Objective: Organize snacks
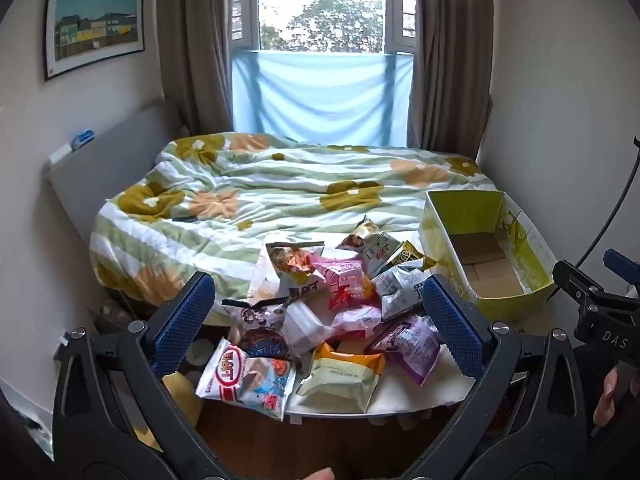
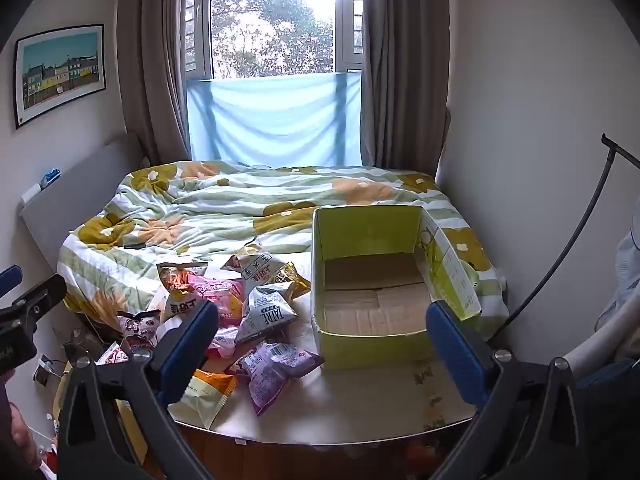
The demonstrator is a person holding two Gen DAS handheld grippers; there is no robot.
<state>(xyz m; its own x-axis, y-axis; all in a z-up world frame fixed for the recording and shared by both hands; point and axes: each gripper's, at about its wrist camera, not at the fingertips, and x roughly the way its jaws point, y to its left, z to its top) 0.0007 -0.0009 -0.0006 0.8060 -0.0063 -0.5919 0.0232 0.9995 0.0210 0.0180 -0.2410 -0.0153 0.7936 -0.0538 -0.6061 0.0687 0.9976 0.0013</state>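
Left wrist view: left gripper (image 1: 318, 316) hangs above the near edge of the bed (image 1: 280, 184), jaws spread wide and released, nothing between the pads.
Snacks, left view: the snack pile (image 1: 320, 308) lies on the bed's near end, seen through the gap between the two blue pads; it sits below and beyond the fingertips, apart from them.
Nearest packets: a red-and-white pack (image 1: 244, 380) at 7 o'clock of the pile, a yellow pack (image 1: 344, 372) at 6 o'clock, a purple pack (image 1: 408, 340) at 4 o'clock just beside the right pad.
Farther packets: a pink pack (image 1: 344, 284) near the pile's middle, a grey pack (image 1: 400, 284) at 2 o'clock of it.
Box, left view: an open green box (image 1: 486, 248) stands at 3 o'clock of the pile, near it, outside the jaws; only its cardboard floor shows inside.
Right gripper, left view: its black body (image 1: 600, 312) shows at the frame's 3 o'clock edge.
Right wrist view: right gripper (image 2: 322, 344) is likewise released, jaws wide, holding nothing.
Box, right view: the box (image 2: 372, 340) fills the gap between the pads, beyond the fingertips and not touched.
Snacks, right view: the pile (image 2: 236, 304) lies at 9 o'clock of the box; the left pad overlaps it in the picture, and the purple pack (image 2: 276, 364) lies just beside the box's near corner.
Room: window (image 2: 272, 24) and curtains (image 2: 156, 64) at 12 o'clock, a framed picture (image 2: 60, 68) on the wall at 10 o'clock.
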